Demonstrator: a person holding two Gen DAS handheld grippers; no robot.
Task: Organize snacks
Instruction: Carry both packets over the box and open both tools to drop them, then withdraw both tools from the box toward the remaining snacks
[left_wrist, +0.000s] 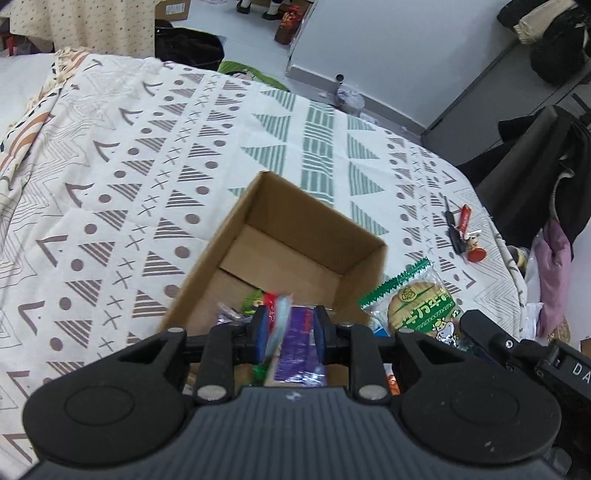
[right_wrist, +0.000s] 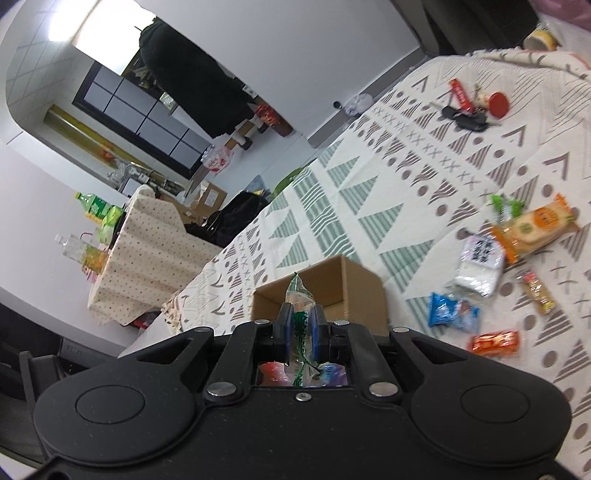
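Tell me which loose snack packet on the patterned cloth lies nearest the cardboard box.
The blue crinkled packet, just right of the brown cardboard box; the red packet, white packet and orange biscuit packet lie farther out.

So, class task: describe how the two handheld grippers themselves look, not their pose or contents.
Both the left gripper and right gripper are matte black, with two round side housings, silver pivot bolts and blue finger pads. The left's body is ribbed.

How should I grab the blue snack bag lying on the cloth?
Pinch the blue bag by its crimped end seam, coming straight down from above. It lies flat on the cloth and looks puffy in the middle, so the flat edge is probably easier to hold.
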